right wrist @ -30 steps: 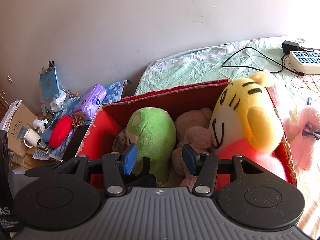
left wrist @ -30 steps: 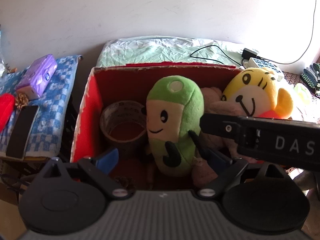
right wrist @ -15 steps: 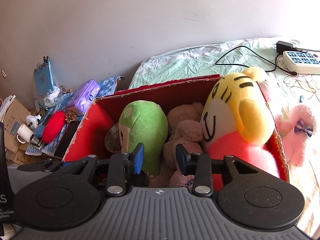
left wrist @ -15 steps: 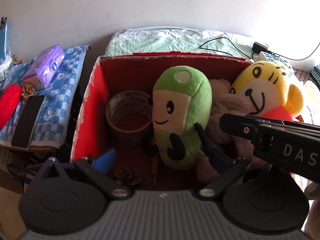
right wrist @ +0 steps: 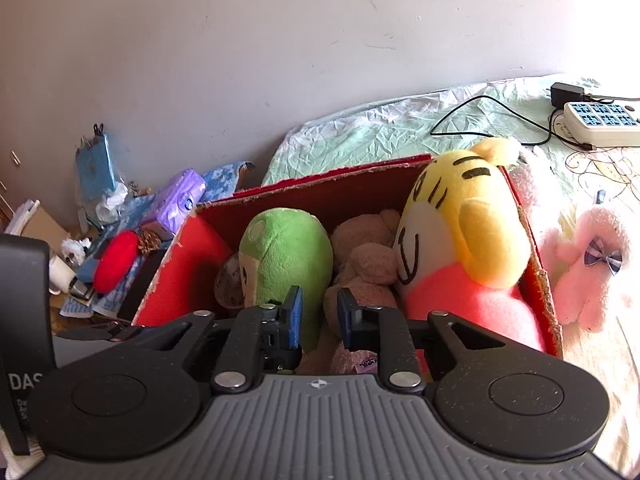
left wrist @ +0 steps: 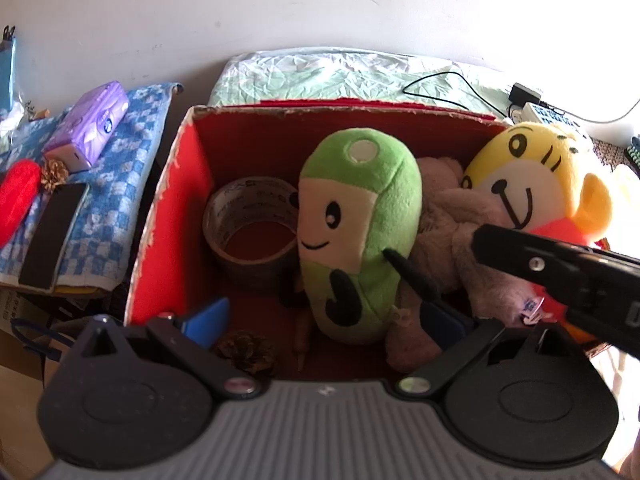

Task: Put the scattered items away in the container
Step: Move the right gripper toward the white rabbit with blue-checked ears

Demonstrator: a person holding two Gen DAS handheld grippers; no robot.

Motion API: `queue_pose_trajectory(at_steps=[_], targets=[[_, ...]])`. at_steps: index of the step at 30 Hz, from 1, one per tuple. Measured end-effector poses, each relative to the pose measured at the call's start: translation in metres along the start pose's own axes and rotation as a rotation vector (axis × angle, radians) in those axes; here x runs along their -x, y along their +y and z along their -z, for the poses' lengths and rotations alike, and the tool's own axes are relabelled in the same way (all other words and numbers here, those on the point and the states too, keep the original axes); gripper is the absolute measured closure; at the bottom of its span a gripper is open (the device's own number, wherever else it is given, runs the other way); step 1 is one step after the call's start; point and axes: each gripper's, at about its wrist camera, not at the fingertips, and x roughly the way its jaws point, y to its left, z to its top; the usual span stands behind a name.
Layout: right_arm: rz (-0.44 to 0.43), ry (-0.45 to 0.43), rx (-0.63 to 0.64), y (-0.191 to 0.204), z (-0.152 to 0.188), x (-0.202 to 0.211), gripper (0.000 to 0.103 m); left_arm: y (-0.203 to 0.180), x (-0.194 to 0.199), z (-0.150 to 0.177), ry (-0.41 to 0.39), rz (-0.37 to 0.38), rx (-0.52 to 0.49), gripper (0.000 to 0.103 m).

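Nearest you, your left tongs [left wrist: 326,312] stand wide open over the near edge of the red box [left wrist: 176,200], gripping nothing, though the green plush [left wrist: 360,216] rises between the spread fingers. Your right tongs [right wrist: 319,318] are drawn in to their narrowest with only a slim gap between the blue pads and nothing pinched there; they hover over the box between the green plush [right wrist: 288,252] and the brown plush [right wrist: 364,256]. Only your left view looks down to the box floor: a pine cone [left wrist: 244,350] lies close to the near wall, and a roll of tape [left wrist: 252,228] sits left of the green plush. The yellow tiger plush [left wrist: 532,184] fills the box's right end. Only your right view shows a pink plush [right wrist: 588,264] lying outside the box on the bed [right wrist: 360,132], just past its right wall. Farther back there, a power strip [right wrist: 600,124] rests on the bed, and at left a purple tissue pack [right wrist: 180,198] and a red cushion [right wrist: 116,260] lie on a blue checked cloth [left wrist: 120,168].
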Motion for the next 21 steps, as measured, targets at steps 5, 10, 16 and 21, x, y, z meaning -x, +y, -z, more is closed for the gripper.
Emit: queue_pose_trajectory(at_steps=[5,10,16,21], targets=[[-0.052,-0.074,-0.051,-0.015,-0.002,0.017,0.084,0.000,0.004,-0.008,-0.011,0.027,0.037,0.003],[-0.095,-0.167,-0.099,-0.035,-0.008,0.034,0.080,-0.014,0.021,-0.015,-0.075,-0.019,0.025,0.003],[-0.062,-0.230,-0.147,-0.063,-0.018,0.047,0.078,-0.043,0.035,-0.025,-0.096,-0.011,-0.004,0.003],[-0.040,-0.240,-0.161,-0.092,-0.025,0.057,0.074,-0.077,0.040,-0.031,-0.106,0.001,-0.002,0.003]])
